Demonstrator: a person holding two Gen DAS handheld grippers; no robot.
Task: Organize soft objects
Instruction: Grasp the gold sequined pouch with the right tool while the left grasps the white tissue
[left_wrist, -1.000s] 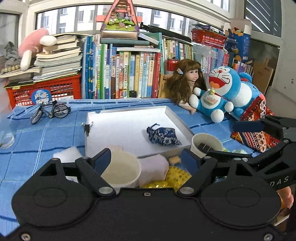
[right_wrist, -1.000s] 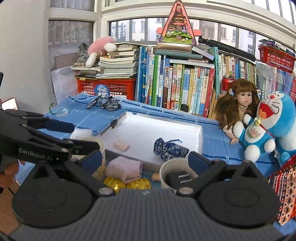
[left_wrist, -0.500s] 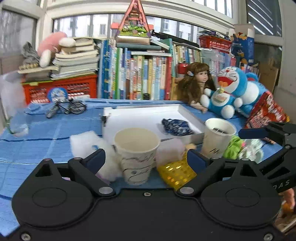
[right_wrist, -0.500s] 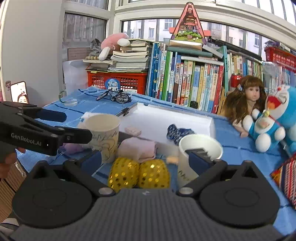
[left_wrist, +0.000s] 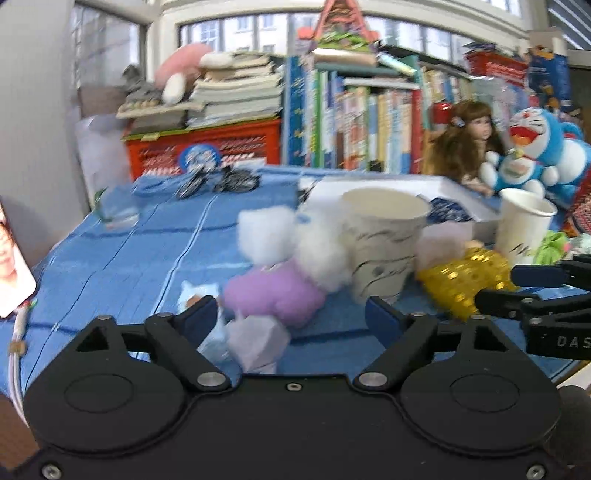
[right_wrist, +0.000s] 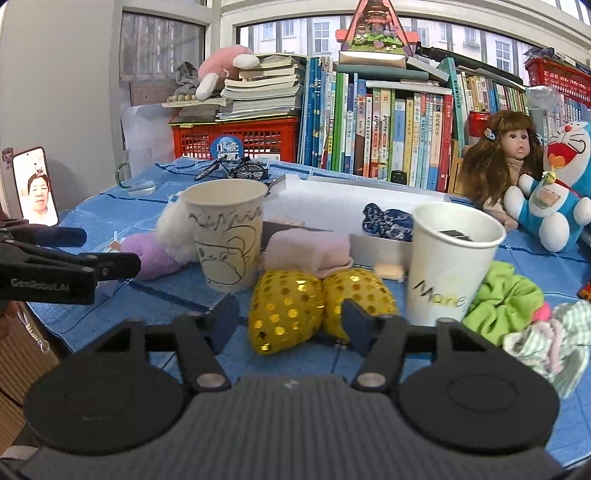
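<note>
Blue cloth (right_wrist: 535, 258) carries two paper cups (right_wrist: 227, 236) (right_wrist: 452, 264), one gold sequin bow (right_wrist: 317, 308), while both grippers (left_wrist: 291, 314) (right_wrist: 288, 323) gape, holding nothing.

I am looking at a gold sequinned pair of stuffed pouches (right_wrist: 317, 302) lying side by side on the blue cloth. A folded pale pink fabric piece (right_wrist: 308, 251) is resting just behind, touching them. A lilac plush lump (left_wrist: 275, 291) is lying beside a white cotton fluff (left_wrist: 295, 240). A lime green ruffled scrunchie (right_wrist: 506, 306) and a green checked fabric bundle (right_wrist: 550, 339) are sitting together. A dark blue patterned cloth pouch (right_wrist: 386, 219) is lying in the white tray (right_wrist: 332, 195).
</note>
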